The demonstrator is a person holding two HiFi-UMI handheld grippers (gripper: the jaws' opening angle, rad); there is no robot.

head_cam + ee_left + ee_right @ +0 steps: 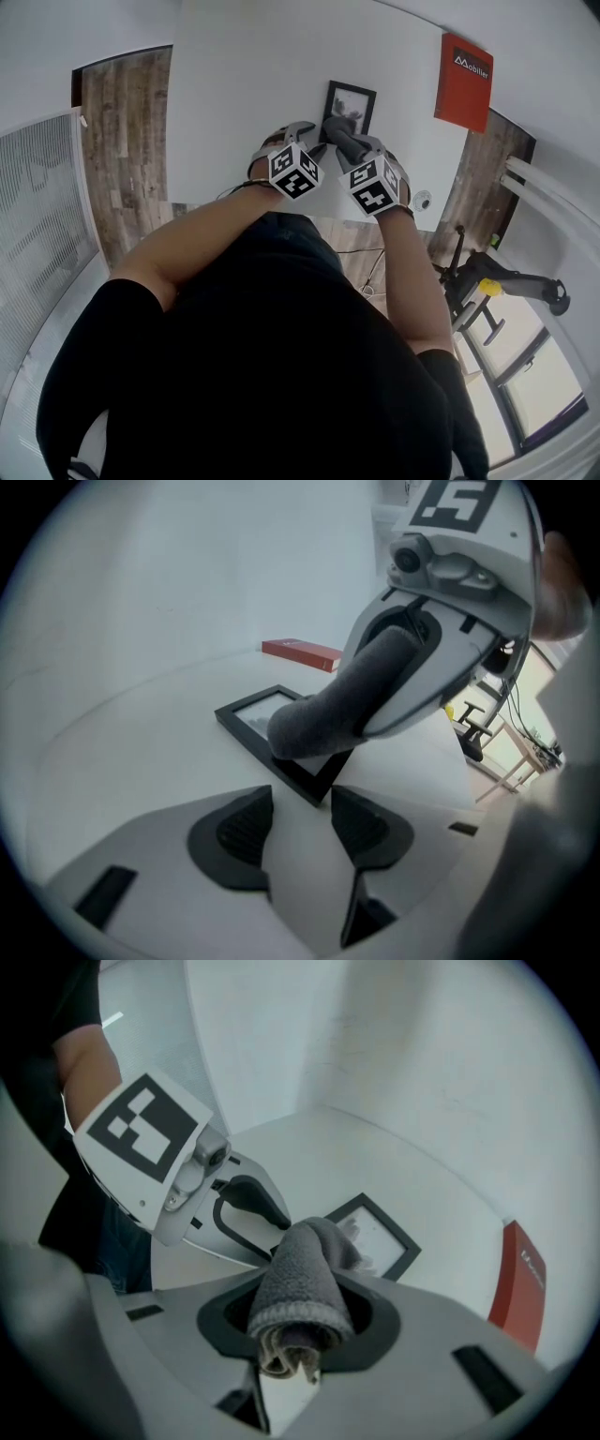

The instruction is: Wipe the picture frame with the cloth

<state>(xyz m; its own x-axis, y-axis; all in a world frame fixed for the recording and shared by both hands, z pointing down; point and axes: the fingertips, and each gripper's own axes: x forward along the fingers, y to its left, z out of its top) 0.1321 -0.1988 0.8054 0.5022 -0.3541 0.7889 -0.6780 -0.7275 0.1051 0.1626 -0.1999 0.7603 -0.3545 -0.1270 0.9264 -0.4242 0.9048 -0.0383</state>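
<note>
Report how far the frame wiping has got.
Done: the cloth is picked up and clamped in the right gripper's jaws. In hand: its tip rests on the frame near one corner, on the table; the left gripper hovers open and empty by that corner. Left: the wiping itself; how much is already wiped cannot be told.

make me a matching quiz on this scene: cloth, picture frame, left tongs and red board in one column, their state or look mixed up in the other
1. cloth
2. picture frame
3. left tongs
4. red board

a. open, nothing between them
b. lying flat beyond the frame, apart from it
c. grey, clamped in the right tongs
d. black rim, pale picture inside

Pairs: 1-c, 2-d, 3-a, 4-b
</note>
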